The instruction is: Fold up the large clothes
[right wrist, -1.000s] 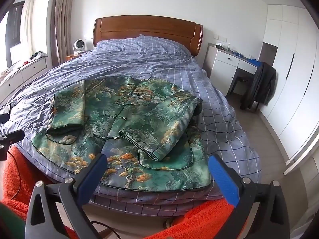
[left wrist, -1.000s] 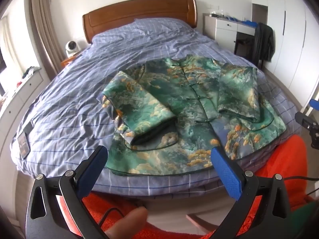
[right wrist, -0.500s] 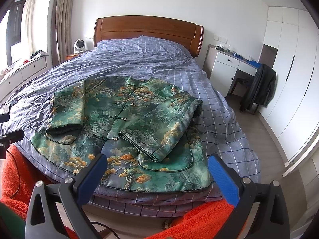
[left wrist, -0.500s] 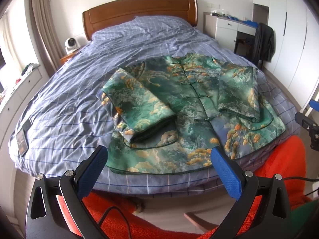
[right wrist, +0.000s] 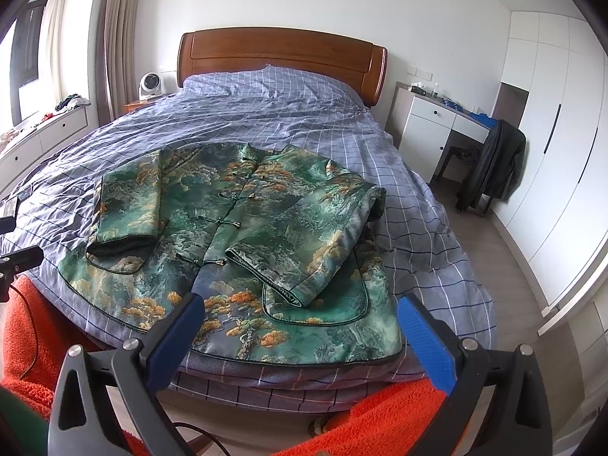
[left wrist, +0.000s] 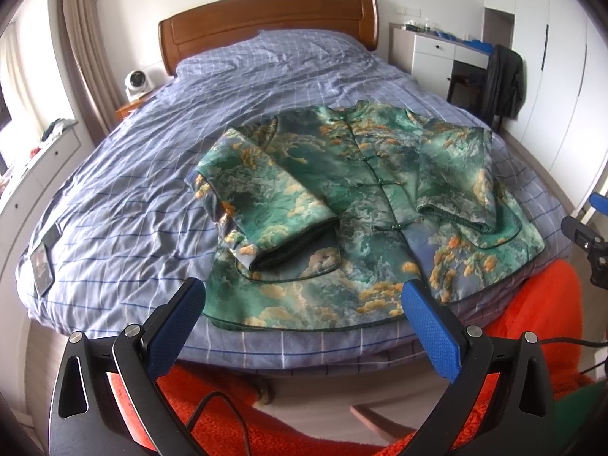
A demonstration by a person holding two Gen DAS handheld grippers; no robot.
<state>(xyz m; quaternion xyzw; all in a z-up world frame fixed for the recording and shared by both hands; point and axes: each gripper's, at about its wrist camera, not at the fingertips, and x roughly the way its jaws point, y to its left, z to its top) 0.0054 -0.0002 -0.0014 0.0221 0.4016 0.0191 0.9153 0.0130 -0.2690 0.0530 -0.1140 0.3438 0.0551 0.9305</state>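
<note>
Jacket: green brocade jacket (left wrist: 364, 205) lies front up near the foot of the bed (left wrist: 125, 205), both sleeves folded in over the body, hem toward the cameras.
Left gripper (left wrist: 304, 307): fingers spread wide, holding nothing, above the bed edge just short of the hem.
Right gripper (right wrist: 296, 315): fingers also wide apart and empty, at the hem's right part.
Around: a dark flat device (left wrist: 40, 266) lies on the sheet at the left edge, well apart from the jacket; nothing lies on the jacket.
Person: orange fleece sleeves (right wrist: 26, 326) below both grippers.
Surface: blue checked sheet, creased.
Room: wooden headboard (right wrist: 281, 57), small white fan (right wrist: 150, 85) on a nightstand, white desk (right wrist: 433, 129), dark coat (right wrist: 490, 167) over a chair, white wardrobe (right wrist: 562, 144).
</note>
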